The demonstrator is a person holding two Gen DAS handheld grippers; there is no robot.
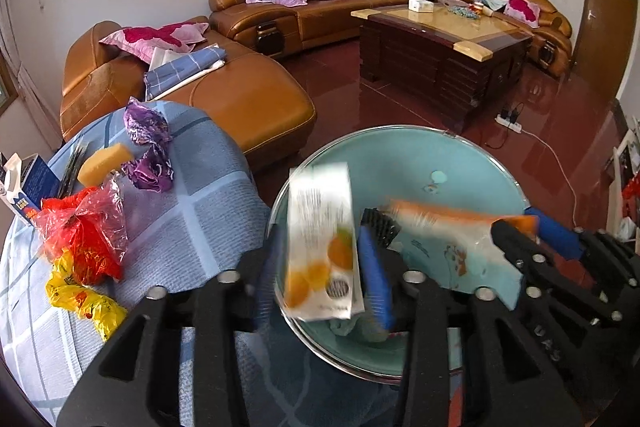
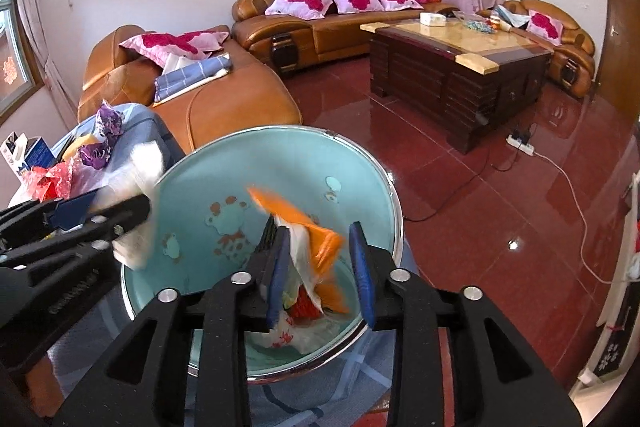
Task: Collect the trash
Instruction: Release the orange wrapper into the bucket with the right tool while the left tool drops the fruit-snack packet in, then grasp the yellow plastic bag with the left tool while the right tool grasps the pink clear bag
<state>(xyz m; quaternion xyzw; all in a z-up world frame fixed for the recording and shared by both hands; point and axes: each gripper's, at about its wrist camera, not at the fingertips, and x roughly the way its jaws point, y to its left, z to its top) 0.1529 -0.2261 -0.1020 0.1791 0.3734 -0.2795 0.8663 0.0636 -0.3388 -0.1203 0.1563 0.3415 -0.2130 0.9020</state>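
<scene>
left gripper (image 1: 320,259) and right gripper (image 2: 320,267), jaws parted, each releasing a blurred wrapper: white packet (image 1: 320,239), orange wrapper (image 2: 316,231), over the teal basin (image 2: 280,163). beyond, red bag (image 1: 88,235), yellow bag (image 1: 84,299) and purple wrappers (image 1: 148,147) remain on the blue cloth (image 1: 208,195); collection partly done.

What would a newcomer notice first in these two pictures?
The big turquoise basin in the foreground, with both grippers above it: the left gripper has a white packet with orange fruit between its fingers, the right gripper an orange-and-white wrapper. Left of the basin, red, yellow and purple wrappers lie on a blue checked cloth.
</scene>
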